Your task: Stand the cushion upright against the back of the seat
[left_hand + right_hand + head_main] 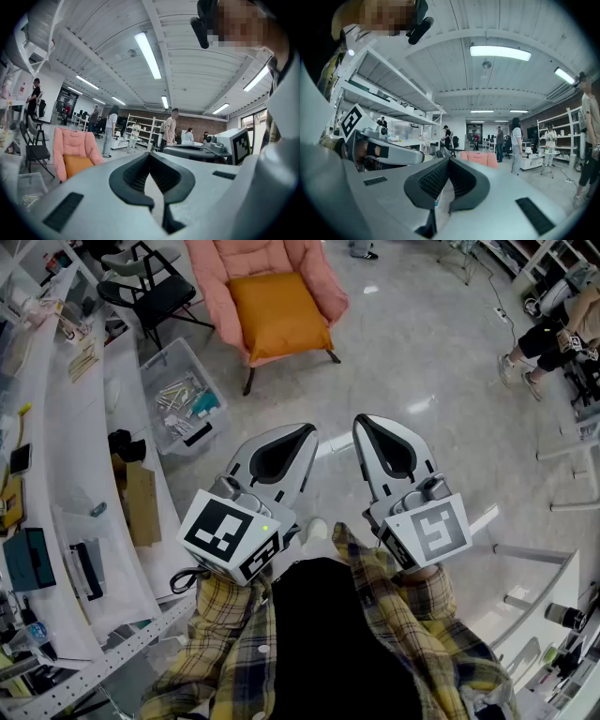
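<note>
An orange cushion (pixel 279 315) lies flat on the seat of a pink padded chair (pixel 319 273) across the floor from me. The left gripper view shows the same cushion (pixel 77 164) and chair (pixel 70 140) far off at the left. In the right gripper view only the pink chair (pixel 480 158) shows, small and distant. Both grippers are held close to my body, well short of the chair. My left gripper (pixel 302 432) (pixel 150 153) is shut with nothing in it. My right gripper (pixel 366 421) (pixel 449 159) also stands with its tips together, holding nothing.
A clear plastic bin (pixel 183 404) of small parts sits on the floor left of the chair, with a black folding chair (pixel 150 287) behind it. A cluttered white workbench (pixel 75 474) runs along the left. A seated person (pixel 553 334) and white frames (pixel 562 474) are at the right.
</note>
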A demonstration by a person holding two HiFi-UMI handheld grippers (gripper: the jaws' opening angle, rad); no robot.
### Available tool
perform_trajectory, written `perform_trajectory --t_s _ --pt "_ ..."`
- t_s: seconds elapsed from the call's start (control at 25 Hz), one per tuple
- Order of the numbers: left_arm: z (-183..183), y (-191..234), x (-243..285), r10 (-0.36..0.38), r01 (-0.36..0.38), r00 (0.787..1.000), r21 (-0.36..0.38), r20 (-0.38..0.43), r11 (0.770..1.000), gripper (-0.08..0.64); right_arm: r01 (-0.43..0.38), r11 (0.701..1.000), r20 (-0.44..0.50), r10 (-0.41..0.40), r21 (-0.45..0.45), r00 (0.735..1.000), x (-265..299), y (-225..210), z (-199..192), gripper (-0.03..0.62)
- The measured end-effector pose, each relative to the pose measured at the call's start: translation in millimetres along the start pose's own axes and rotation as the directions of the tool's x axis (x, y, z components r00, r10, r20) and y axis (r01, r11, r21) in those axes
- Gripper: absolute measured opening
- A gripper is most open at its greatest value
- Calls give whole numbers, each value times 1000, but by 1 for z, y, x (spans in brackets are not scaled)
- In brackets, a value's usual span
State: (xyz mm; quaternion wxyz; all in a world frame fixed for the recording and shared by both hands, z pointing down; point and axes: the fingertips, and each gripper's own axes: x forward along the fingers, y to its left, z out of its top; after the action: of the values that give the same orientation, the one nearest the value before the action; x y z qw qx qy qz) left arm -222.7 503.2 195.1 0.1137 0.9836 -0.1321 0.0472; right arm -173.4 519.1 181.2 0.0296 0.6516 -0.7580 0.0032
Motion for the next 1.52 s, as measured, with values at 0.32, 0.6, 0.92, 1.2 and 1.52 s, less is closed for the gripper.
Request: perform_trajectory --t_s 0.32,0.6,0.92,1.2,1.52 --pt "-6 -3 -6 22 -22 1000 -5 -10 1000 3 -17 999 7 17 34 1000 -9 6 0 17" --pt "-10 -12 -8 29 -29 1000 -6 0 1000 3 -27 999 13 27 40 1000 -24 8 -1 18" --pt "-14 -19 -2 30 -30 999 -4 -9 1000 3 -14 999 21 13 29 1000 -34 -2 -1 18" --pt "-20 8 9 25 -26 999 -26 -31 999 3 -1 999 -5 1 52 1000 -10 -12 -13 17" --pt "-8 81 47 7 -9 999 -45 -45 999 3 22 997 -13 -21 70 1000 64 -40 -13 18"
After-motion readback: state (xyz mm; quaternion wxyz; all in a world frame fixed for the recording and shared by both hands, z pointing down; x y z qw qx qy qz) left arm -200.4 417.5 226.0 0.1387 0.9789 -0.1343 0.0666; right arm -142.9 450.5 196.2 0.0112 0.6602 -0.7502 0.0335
